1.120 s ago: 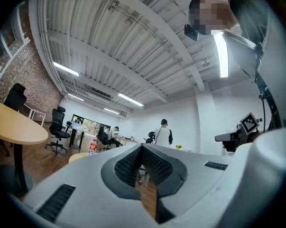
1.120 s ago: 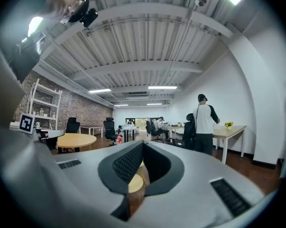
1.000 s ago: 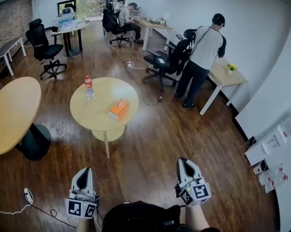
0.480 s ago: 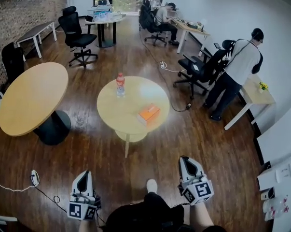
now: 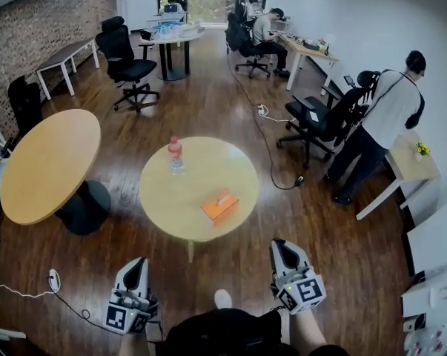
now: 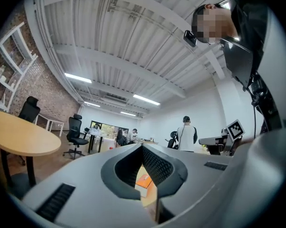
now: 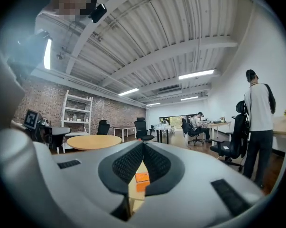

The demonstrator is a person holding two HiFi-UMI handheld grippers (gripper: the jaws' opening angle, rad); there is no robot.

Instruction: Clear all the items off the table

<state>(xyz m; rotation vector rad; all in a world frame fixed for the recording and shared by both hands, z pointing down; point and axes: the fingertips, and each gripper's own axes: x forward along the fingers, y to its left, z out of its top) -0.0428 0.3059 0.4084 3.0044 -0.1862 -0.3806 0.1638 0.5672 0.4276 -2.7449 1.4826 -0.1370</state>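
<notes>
round bench (image 5: 234, 170) now sits centre frame and nearer than a second ago (the person has stepped in and the head view has swung with them). Still the approach phase, I'd say; nothing cleared yet. Both items are on the bench:
- orange tissue box (image 5: 219, 205), toward the lower right of the top
- plastic bottle (image 5: 176, 155), upright at the top's upper left, well apart from the box

left claw (image 5: 136, 262) and right claw (image 5: 281, 248) are low in frame, both pressed together and empty (each gripper view only shows the box far off, through the gap under the pads). Neither is within reach. Next: close in further, then open a claw. The box looks nearest.
</notes>
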